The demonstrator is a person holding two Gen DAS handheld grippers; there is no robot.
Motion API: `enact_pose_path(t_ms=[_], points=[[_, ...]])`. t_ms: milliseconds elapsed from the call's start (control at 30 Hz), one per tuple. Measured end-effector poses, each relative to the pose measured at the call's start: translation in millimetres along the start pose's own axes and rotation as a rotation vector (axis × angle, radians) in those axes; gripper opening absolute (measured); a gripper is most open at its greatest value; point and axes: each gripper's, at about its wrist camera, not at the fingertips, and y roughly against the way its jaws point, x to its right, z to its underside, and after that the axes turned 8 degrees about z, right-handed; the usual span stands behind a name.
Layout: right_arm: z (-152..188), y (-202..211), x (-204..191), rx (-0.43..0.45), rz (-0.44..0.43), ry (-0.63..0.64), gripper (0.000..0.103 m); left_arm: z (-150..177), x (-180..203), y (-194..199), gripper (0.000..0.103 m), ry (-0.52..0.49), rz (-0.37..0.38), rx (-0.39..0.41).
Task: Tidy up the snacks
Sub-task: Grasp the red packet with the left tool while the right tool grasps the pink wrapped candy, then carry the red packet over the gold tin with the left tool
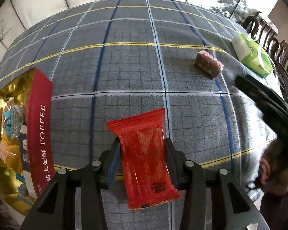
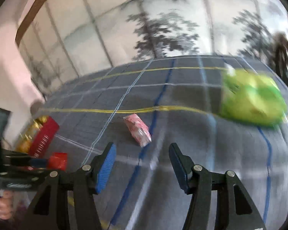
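My left gripper (image 1: 142,153) has its fingers pinching a red snack packet (image 1: 146,159) by its long sides, lifted clear of the checked tabletop (image 1: 128,72); the packet's back faces my camera, with a dark square code printed near its lower end and fine print too small to read. At the left edge of that view stands the red and gold box (image 1: 39,126), its red side wall lettered "TOFFEE" in white beside a row of Chinese characters, and inside the gold lining lie several wrapped snacks in blue, orange and clear film. Further out on the cloth lies a small pink-wrapped snack (image 1: 209,64), and beyond it, near the table's far right edge, a green and white tissue pack (image 1: 252,55) whose printing I cannot make out. My right gripper (image 2: 142,164) has its fingers spread apart with nothing between them, and they hang above the cloth, pointing toward the pink-wrapped snack. The right wrist view is blurred, so its box lettering is only a smear of white, but it shows what the left cannot: my left gripper from the side at the lower left with the red packet in its fingers, near the box, and the tree-patterned wall panels (image 2: 163,28) behind the table. The left view alone shows dark wooden chair backs (image 1: 278,46) past the tissue pack.
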Motion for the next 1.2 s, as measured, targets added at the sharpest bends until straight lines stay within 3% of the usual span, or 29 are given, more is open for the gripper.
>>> enact_pose_path(t_ms=[200, 233, 267, 300, 467, 700, 1200], points=[[-20, -43, -18, -0.033, 0.032, 0.051, 0.059, -8, -4, -5, 0.040, -0.007, -0.007, 0.005], [-22, -51, -20, -0.054, 0.046, 0.061, 0.048, -9, -3, -7, 0.040, -0.011, -0.008, 0.003], [-22, -58, -22, -0.083, 0.062, 0.073, 0.024, -10, -3, -9, 0.040, -0.015, -0.008, 0.001], [-22, -64, -24, -0.108, 0.087, 0.080, 0.023, -9, -3, -9, 0.040, -0.017, -0.003, -0.001], [-13, -35, -19, -0.027, 0.092, 0.011, 0.022, -7, -3, -6, 0.040, -0.034, 0.013, 0.014], [19, -7, 18, -0.017, 0.183, -0.198, 0.022, 4, -4, 4, 0.040, -0.046, 0.024, 0.029], [22, -13, 19, -0.052, 0.257, -0.221, 0.022, 20, -17, 52, 0.040, -0.031, 0.037, 0.116]])
